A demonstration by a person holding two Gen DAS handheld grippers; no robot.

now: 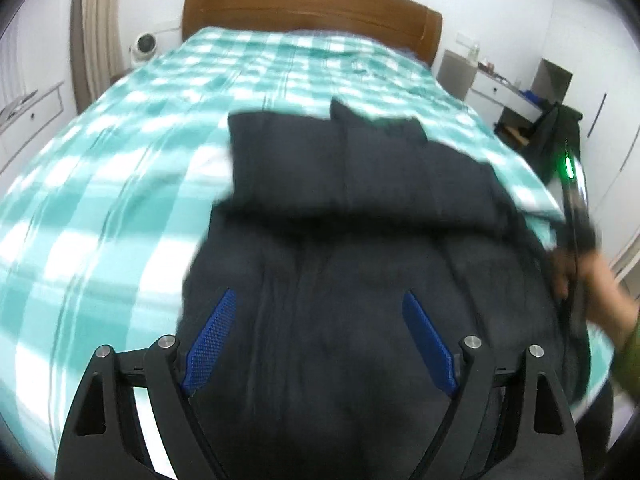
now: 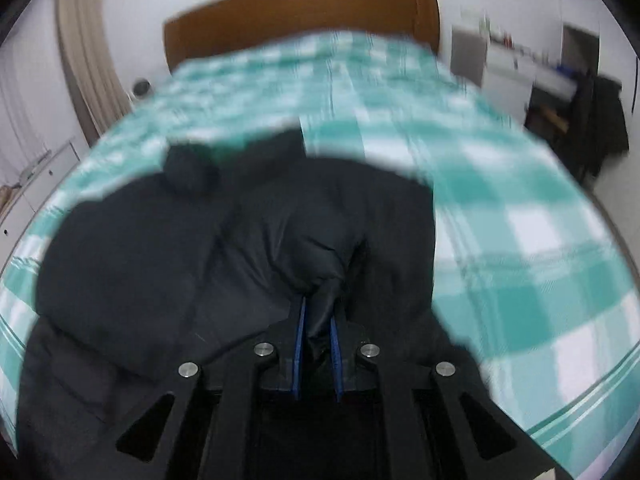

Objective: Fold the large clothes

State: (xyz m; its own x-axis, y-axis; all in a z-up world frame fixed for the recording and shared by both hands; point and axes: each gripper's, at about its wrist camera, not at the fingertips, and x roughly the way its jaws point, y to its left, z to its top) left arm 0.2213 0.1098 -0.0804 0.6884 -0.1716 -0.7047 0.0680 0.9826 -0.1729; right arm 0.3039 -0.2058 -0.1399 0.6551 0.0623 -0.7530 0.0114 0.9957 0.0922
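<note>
A large dark navy padded jacket point(image 1: 352, 216) lies on the bed with its far part folded over. My left gripper point(image 1: 320, 300) is open just above the jacket's near part, blue pads spread wide, holding nothing. In the right wrist view the jacket point(image 2: 132, 256) fills the left and middle. My right gripper point(image 2: 318, 308) is shut on a bunched fold of the jacket and lifts it. The right gripper also shows at the right edge of the left wrist view point(image 1: 576, 240), held by a hand.
The bed has a teal and white checked cover point(image 1: 120, 168) and a brown wooden headboard point(image 1: 312, 4). A white desk point(image 1: 500, 88) and a dark coat on a chair point(image 1: 560, 136) stand to the right. White drawers point(image 1: 28, 108) stand on the left.
</note>
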